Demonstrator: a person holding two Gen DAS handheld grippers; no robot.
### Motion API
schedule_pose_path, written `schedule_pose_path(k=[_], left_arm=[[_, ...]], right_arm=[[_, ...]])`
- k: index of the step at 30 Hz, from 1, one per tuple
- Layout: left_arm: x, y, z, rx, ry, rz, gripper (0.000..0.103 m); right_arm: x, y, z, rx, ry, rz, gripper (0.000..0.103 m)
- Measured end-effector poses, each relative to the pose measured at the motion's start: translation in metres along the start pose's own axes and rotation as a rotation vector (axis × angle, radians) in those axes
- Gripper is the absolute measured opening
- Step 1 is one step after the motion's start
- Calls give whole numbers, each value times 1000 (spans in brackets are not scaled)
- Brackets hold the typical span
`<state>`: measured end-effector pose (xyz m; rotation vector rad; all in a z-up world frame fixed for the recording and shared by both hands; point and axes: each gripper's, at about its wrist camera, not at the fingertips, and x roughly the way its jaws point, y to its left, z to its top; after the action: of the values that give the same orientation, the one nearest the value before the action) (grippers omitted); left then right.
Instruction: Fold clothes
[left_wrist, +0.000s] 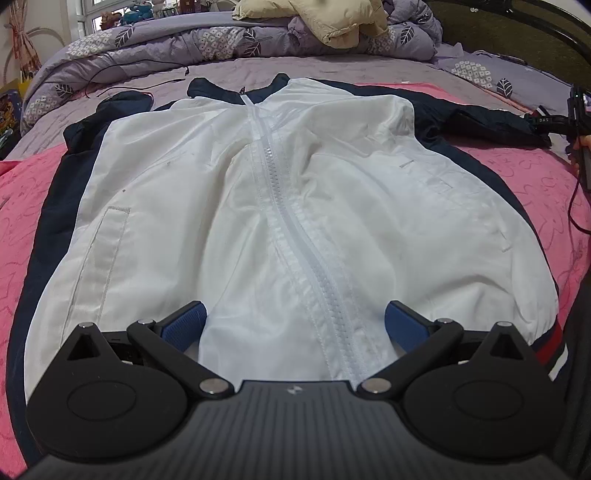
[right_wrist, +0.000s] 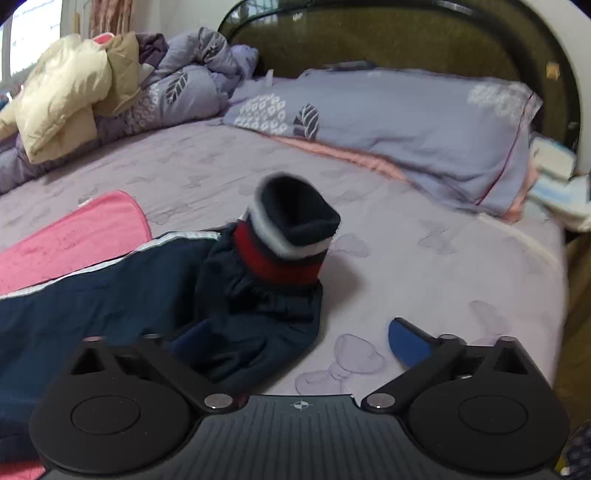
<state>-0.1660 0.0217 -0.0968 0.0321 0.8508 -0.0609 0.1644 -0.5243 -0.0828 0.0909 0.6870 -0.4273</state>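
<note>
A white jacket (left_wrist: 229, 206) with navy back and sleeves lies zipped and face up on the bed, collar at the far end. My left gripper (left_wrist: 295, 325) stands open at its hem; the zipper (left_wrist: 295, 236) runs between the blue pads (left_wrist: 184, 326), which do not press the cloth. In the right wrist view the navy sleeve (right_wrist: 110, 295) ends in a raised cuff (right_wrist: 291, 236) striped red, white and navy. My right gripper (right_wrist: 291, 343) is open beside it. Its right pad (right_wrist: 410, 347) hovers over the sheet, and the sleeve covers its left finger. No cloth is pinched.
A pink blanket (left_wrist: 22, 221) lies under the jacket on a lilac sheet (right_wrist: 424, 258). A crumpled lilac duvet (left_wrist: 221, 40) and a cream garment (left_wrist: 332, 22) are piled at the far side. A pillow (right_wrist: 406, 122) lies against the dark headboard (right_wrist: 369, 37). Thin cables (left_wrist: 129, 77) trail near the collar.
</note>
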Motion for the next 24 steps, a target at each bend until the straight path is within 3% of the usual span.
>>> schedule_pose_path(k=[3, 4, 6, 7, 10, 12, 14, 17, 18, 19, 20, 22, 23, 24], left_arm=[[-1, 0, -2, 5, -11, -7, 103], [-1, 0, -3, 8, -15, -11, 103], [-3, 1, -4, 18, -18, -20, 103], [-3, 1, -5, 23, -19, -25, 103], [-6, 3, -7, 29, -25, -35, 103], [-6, 3, -9, 33, -34, -38, 103], [-6, 4, -12, 34, -46, -43, 103], [-6, 7, -15, 36, -57, -59, 103], [-7, 8, -15, 40, -59, -67, 103], [-7, 9, -16, 42, -61, -74, 103], [-7, 11, -16, 44, -62, -82, 103], [-7, 13, -18, 45, -72, -92, 103], [-7, 14, -20, 45, -81, -96, 103], [-8, 14, -21, 46, -90, -99, 103]], right_arm=[[-53, 17, -5, -16, -158, -134, 100], [-75, 27, -7, -1, -214, -115, 100], [-116, 56, -14, -4, -275, 72, 100], [-136, 78, -21, -39, -256, 240, 100], [-171, 168, -51, -178, -72, 736, 93], [-186, 233, -77, -290, 39, 853, 78], [-187, 296, -100, -383, 70, 839, 73], [-156, 377, -120, -500, 78, 666, 70], [-139, 390, -118, -501, 46, 627, 85], [-123, 402, -115, -496, 20, 588, 94], [-107, 408, -102, -444, 55, 547, 96], [-95, 403, -72, -349, 102, 455, 84], [-90, 401, -58, -304, 121, 417, 70], [-102, 392, -52, -291, 98, 455, 67]])
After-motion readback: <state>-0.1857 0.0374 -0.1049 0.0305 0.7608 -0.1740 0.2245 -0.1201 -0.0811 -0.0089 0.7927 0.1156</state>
